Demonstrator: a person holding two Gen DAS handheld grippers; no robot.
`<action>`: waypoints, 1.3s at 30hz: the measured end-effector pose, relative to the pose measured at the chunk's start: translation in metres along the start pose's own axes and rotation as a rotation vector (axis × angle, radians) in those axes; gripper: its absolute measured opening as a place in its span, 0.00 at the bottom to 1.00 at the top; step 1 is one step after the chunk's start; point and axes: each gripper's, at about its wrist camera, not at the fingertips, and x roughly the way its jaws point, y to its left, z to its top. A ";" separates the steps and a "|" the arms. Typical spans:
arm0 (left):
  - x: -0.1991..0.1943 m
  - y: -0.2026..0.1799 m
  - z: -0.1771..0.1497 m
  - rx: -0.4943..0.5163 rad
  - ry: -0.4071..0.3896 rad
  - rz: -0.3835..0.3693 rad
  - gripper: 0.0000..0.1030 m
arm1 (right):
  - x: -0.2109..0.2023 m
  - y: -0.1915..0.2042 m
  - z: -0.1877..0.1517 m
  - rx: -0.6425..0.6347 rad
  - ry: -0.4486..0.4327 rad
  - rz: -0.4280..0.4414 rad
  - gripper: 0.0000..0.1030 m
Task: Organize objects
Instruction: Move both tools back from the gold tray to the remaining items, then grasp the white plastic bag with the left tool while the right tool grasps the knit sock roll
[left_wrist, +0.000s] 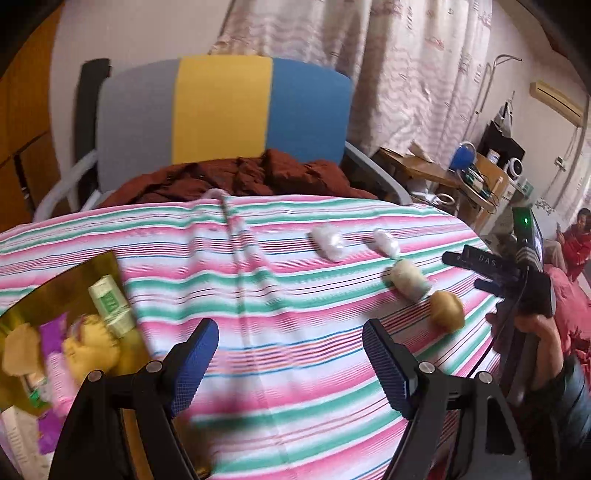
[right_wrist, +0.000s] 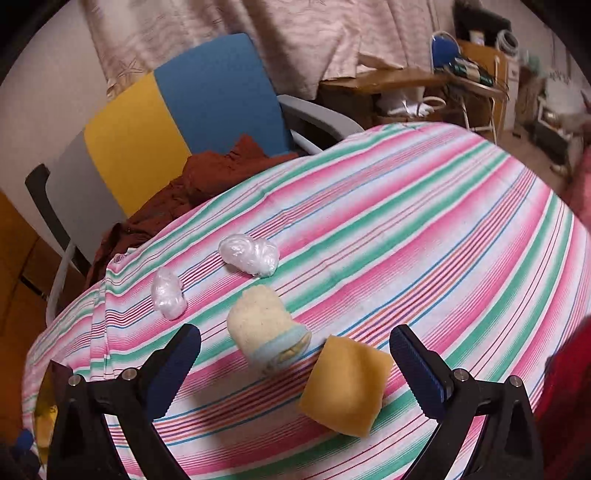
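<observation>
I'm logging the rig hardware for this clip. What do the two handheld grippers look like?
Both the left gripper and the right gripper have black angular frames with silver rivets and blue ribbed pads. In the left wrist view the right one shows white lettering, a green light and a black cable.

Left of the left gripper (left_wrist: 290, 354), the gold box (left_wrist: 55, 295) runs off the picture's edge, and the packets (left_wrist: 92, 343) in it are too blurred to tell. The gripper's arms hide the box's near corner.
</observation>
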 end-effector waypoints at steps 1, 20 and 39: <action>0.010 -0.007 0.005 0.006 0.009 -0.010 0.79 | 0.001 0.000 0.000 0.007 0.005 0.007 1.00; 0.166 -0.040 0.077 -0.008 0.164 -0.066 0.68 | 0.002 0.002 0.001 0.021 0.027 0.082 1.00; 0.269 -0.049 0.096 0.055 0.242 0.009 0.35 | 0.013 0.011 -0.001 -0.013 0.064 0.095 1.00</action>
